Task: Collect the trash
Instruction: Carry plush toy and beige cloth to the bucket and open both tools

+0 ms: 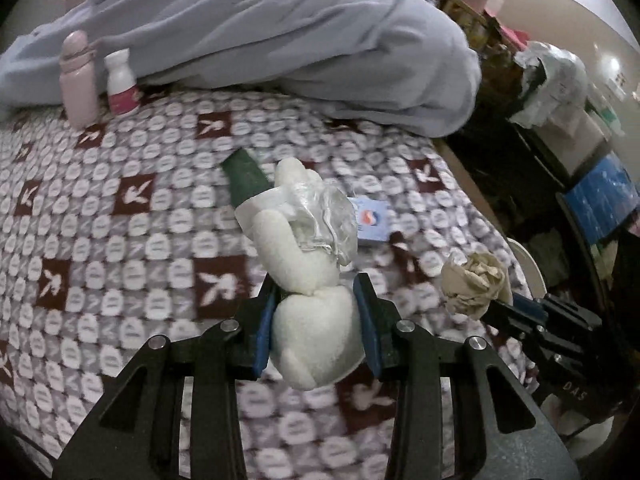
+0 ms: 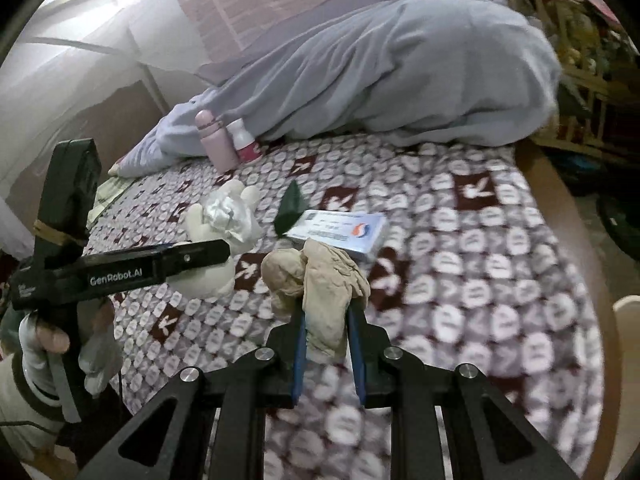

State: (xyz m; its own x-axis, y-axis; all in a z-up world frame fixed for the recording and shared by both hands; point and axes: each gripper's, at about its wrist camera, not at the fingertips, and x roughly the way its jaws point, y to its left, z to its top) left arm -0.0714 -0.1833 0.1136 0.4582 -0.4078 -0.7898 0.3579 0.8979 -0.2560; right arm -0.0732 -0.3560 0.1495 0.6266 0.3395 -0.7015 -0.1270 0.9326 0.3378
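My left gripper [image 1: 318, 304] is shut on a white foam wrap with crumpled clear plastic at its top [image 1: 308, 248], held above the patterned bedspread [image 1: 120, 220]. It also shows in the right wrist view [image 2: 224, 220], at the left gripper's tip [image 2: 216, 250]. My right gripper [image 2: 326, 312] is shut on a crumpled beige paper wad [image 2: 320, 280], also above the bed. That wad shows at the right in the left wrist view [image 1: 474, 282], at the right gripper's tip [image 1: 496, 304]. A dark green strip [image 1: 246, 178] and a small white-blue box [image 2: 340, 232] lie on the bed.
A pink bottle [image 1: 78, 80] and a white bottle with a pink label [image 1: 122, 82] stand against a bunched grey-blue duvet [image 1: 280, 32] at the far side. The bed's right edge [image 2: 568, 240] drops to cluttered shelves and bags [image 1: 560, 92].
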